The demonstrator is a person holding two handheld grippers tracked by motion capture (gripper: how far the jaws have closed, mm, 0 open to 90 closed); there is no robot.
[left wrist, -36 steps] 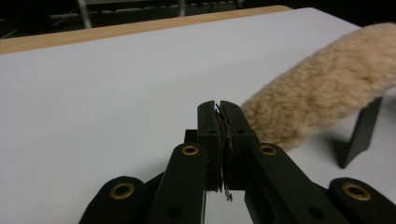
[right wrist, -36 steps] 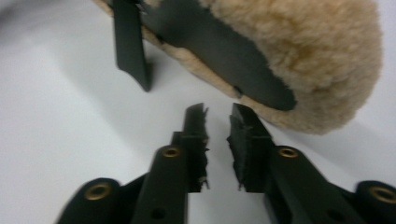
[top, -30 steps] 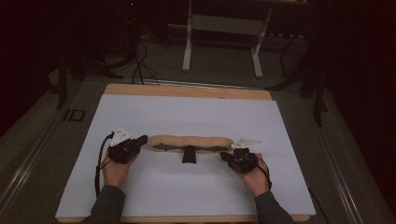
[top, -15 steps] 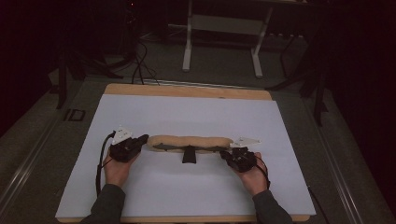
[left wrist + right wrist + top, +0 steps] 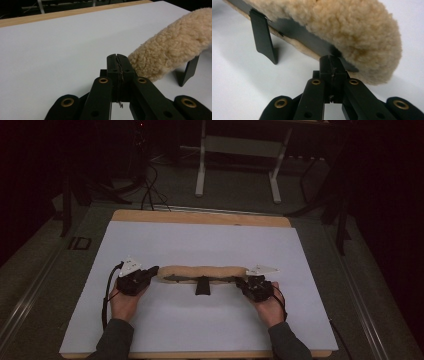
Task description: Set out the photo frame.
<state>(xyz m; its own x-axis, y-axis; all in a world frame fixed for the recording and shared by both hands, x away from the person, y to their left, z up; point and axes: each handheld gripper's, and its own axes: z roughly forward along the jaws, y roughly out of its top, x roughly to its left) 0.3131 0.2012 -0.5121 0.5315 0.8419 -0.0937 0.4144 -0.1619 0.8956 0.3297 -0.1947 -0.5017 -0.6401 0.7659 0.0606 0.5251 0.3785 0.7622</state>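
Fleece pad (image 5: 202, 270) on white sheet (image 5: 200, 240), closed left tool (image 5: 151, 270) and right tool (image 5: 240, 281) at its ends

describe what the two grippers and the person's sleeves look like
Both the left gripper and the right gripper are black, each topped by a pale three-cornered plate and trailing a black cable. Their linkage arms carry brass-coloured rivets. The person wears dark grey sleeves.

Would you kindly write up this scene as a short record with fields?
surface: white sheet on a wooden table
object: long tan fleece pad with a black strap along its near side
left gripper: shut, at the pad's left end
right gripper: shut, at the pad's right end, by the strap; grip unclear
hands: one behind each gripper
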